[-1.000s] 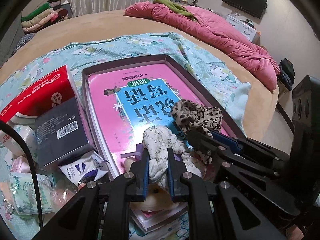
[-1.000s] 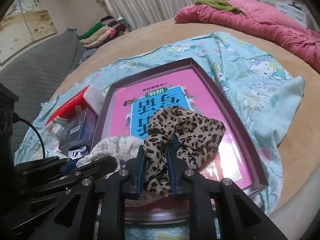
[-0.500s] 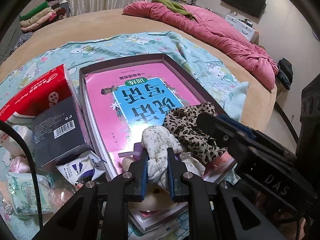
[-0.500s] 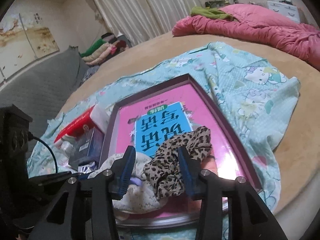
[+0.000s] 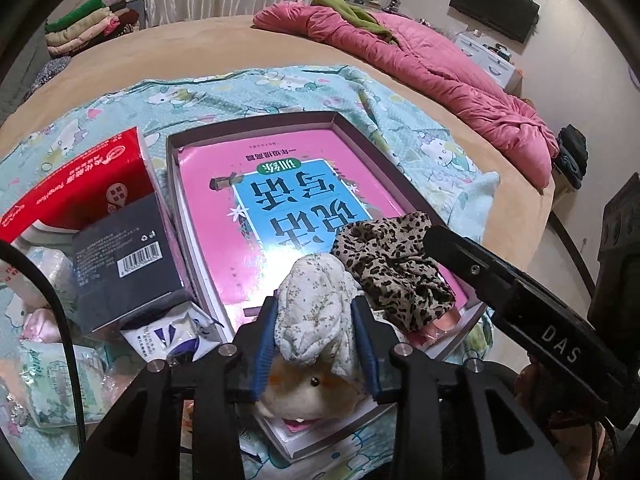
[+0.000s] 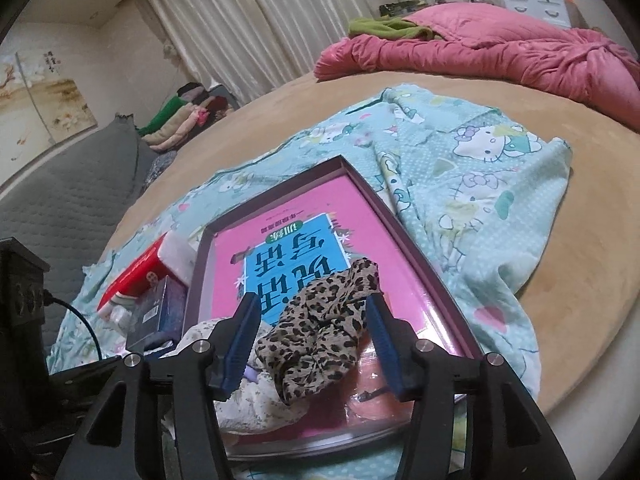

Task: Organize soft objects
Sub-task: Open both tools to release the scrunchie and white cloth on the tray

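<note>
Letting go here: the left gripper [image 5: 316,344] has just been spreading its jaws, the floral cloth [image 5: 316,308] between them, pads maybe brushing it. The right gripper [image 6: 312,344] has opened wide around the leopard scrunchie [image 6: 320,340] on the pink book [image 5: 288,200] in the tray [image 5: 256,124]. Cloth might cling and get dragged out, I'd guess. "DAS" reads on the right gripper's side; the book's Chinese title is upside down.
</note>
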Tool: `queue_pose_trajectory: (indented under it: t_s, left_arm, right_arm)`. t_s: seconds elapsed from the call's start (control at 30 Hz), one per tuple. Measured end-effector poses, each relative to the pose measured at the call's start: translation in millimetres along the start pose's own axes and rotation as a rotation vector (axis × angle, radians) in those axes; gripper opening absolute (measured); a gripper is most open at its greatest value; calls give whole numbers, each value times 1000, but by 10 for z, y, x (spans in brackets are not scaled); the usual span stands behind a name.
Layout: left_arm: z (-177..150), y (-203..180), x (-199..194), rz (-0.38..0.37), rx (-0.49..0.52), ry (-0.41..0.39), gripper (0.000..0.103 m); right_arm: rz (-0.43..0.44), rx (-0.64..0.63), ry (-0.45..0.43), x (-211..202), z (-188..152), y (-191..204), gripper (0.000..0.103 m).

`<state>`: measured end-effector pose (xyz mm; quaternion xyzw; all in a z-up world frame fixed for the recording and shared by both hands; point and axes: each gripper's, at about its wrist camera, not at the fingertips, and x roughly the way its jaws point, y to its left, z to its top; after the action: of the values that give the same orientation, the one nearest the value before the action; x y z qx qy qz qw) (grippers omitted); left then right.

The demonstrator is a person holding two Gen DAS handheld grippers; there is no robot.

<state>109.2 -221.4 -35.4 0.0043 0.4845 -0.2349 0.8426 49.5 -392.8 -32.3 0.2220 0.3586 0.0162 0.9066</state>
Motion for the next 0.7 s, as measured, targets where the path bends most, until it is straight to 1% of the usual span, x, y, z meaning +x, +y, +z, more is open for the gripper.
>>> queue_pose_trajectory:
  t_s: [0.17,0.3,0.43,0.53,0.63,0.7]
  left_arm:
    - [2,1,-76,17,7,-14,47]
    - [17,18,-162,34,12,-33,50]
    - [34,24,-253,51,14,-51,56]
    - [38,27,-314,64,15,-63,59]
    - [36,38,-372,79,16,-74,64]
    - [34,51,-407,85,14,-80,65]
  right_arm:
    - [-13,-4,-10,-24,4,4,60]
    - [-21,4,-26,-57,8,-13,64]
    - [-21,4,-42,-98,17,-10,65]
    - [-28,-11,-53,-133,14,19,69]
    - [-39,-27,-61,-165,14,57,72]
    - [-45,-36,-68,-186,11,84,73]
